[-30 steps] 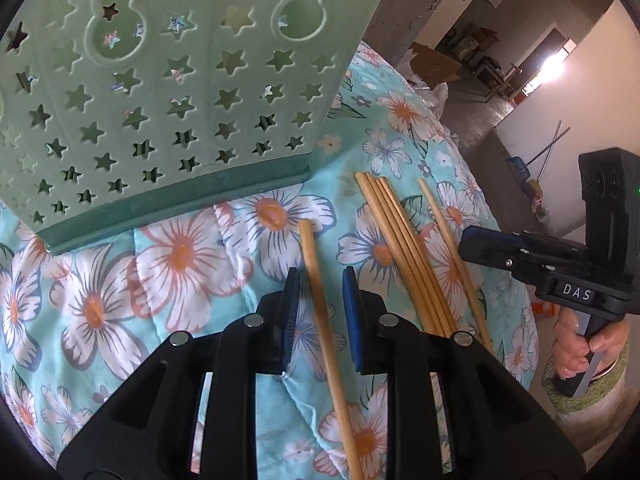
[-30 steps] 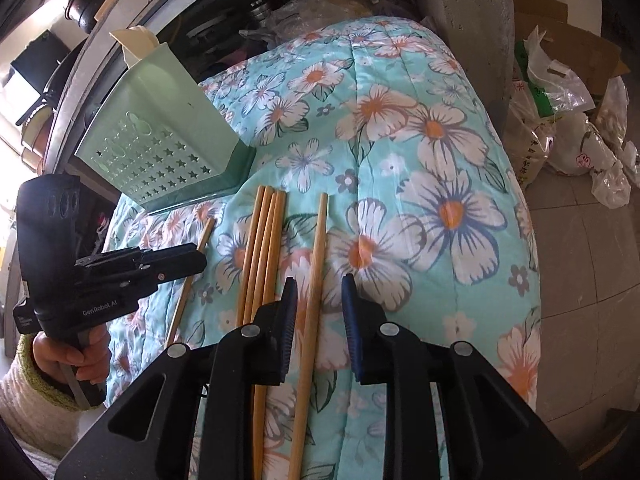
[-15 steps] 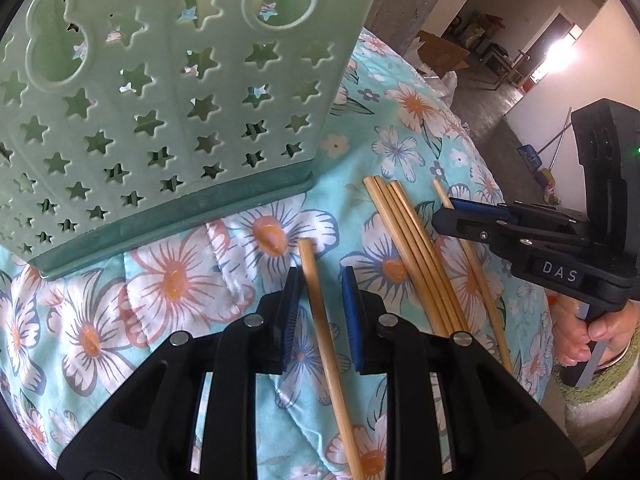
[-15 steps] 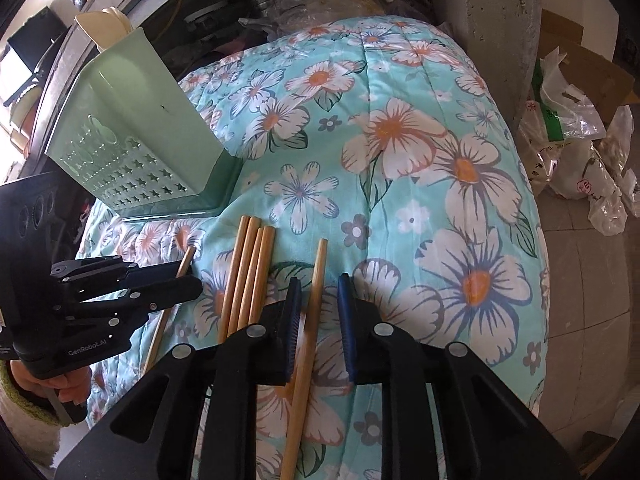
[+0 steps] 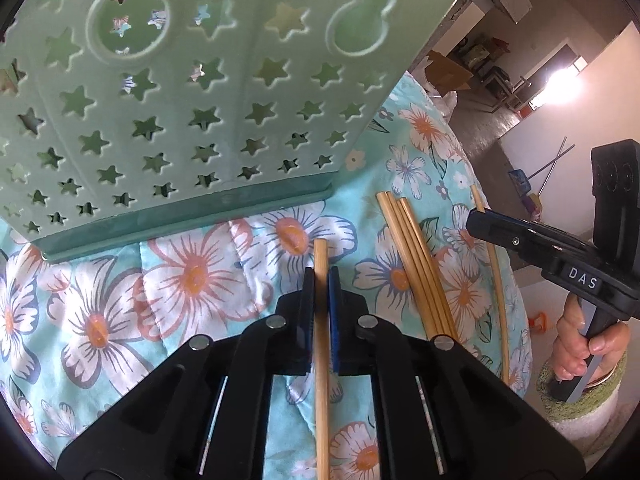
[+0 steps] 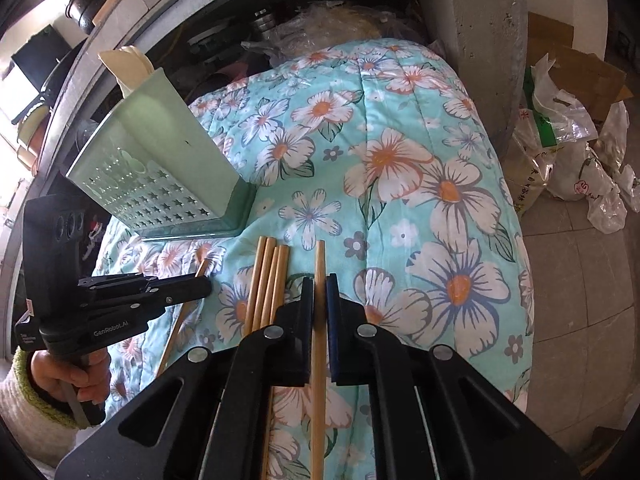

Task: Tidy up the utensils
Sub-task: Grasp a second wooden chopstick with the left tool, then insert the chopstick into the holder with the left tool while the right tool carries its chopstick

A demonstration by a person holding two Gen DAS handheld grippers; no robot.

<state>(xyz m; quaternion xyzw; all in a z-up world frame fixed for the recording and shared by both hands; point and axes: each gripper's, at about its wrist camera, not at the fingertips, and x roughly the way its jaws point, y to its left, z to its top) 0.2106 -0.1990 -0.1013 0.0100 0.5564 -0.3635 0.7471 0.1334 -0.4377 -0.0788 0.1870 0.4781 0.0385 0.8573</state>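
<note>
A: What crowds the flowered quilt point(image 6: 404, 184) here?

B: A pale green utensil basket point(image 5: 192, 92) with star cut-outs stands toward the quilt's far edge, cream utensils point(image 6: 128, 66) poking from its top. A bundle of four bamboo chopsticks point(image 6: 266, 284) lies loose near the middle, between the two tongs. Nothing lies between either gripper and the basket.

A: What does each camera add?

B: The right wrist view takes in a concrete pillar point(image 6: 476, 40), plastic bags point(image 6: 568, 152) on the tiled floor and dark shelving behind the quilt. The left wrist view shows the basket wall up close, and a bright doorway point(image 5: 560, 80) across the room.

A: And the chopsticks being picked?

B: The left gripper point(image 5: 321, 276) has just closed its jaws on a single chopstick point(image 5: 321, 344), which runs straight between the pads with its tip just short of the basket's base. The right gripper point(image 6: 320, 284) has likewise just clamped another chopstick point(image 6: 319, 344), the outermost one toward the quilt's right edge, just beside the bundle. A hand point(image 5: 580, 344) in a green-cuffed sleeve squeezes each trigger.
</note>
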